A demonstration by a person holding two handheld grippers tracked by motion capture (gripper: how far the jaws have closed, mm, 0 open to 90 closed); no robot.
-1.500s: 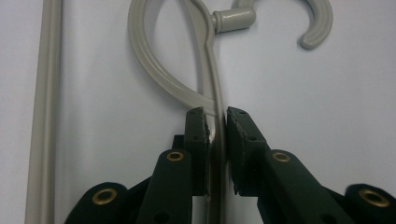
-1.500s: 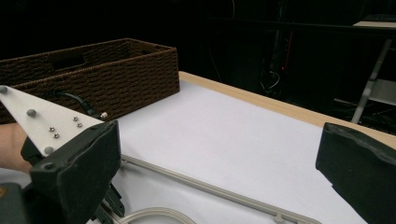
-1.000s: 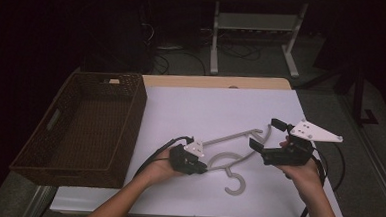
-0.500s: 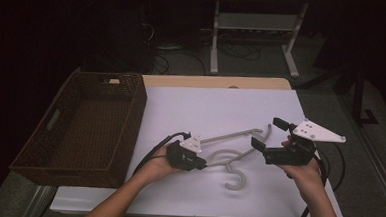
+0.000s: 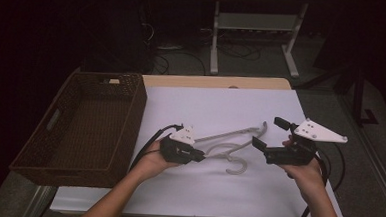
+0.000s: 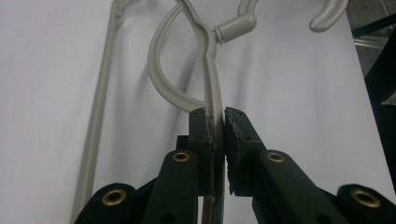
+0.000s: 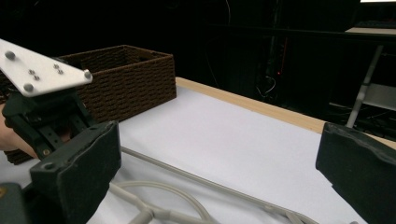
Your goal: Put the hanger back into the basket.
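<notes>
The counter [image 5: 221, 105] fills mid-frame, with the woven basket [image 5: 87, 128] at left. The grey hanger [image 5: 231, 145] sits centre, one arm pinched thinly by the left gripper [image 5: 198, 156], jaws clamped on it. It could swivel or slip free. The right gripper [image 5: 267, 137], jaws wide apart, might knock the hanger's far end.

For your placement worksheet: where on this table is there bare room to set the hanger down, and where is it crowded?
Free: the white sheet between the wicker basket and the far wooden edge, and the near strip below the hanger. Crowded: mid-table, where the left gripper clamps the hanger and the open right gripper waits beside it.
</notes>
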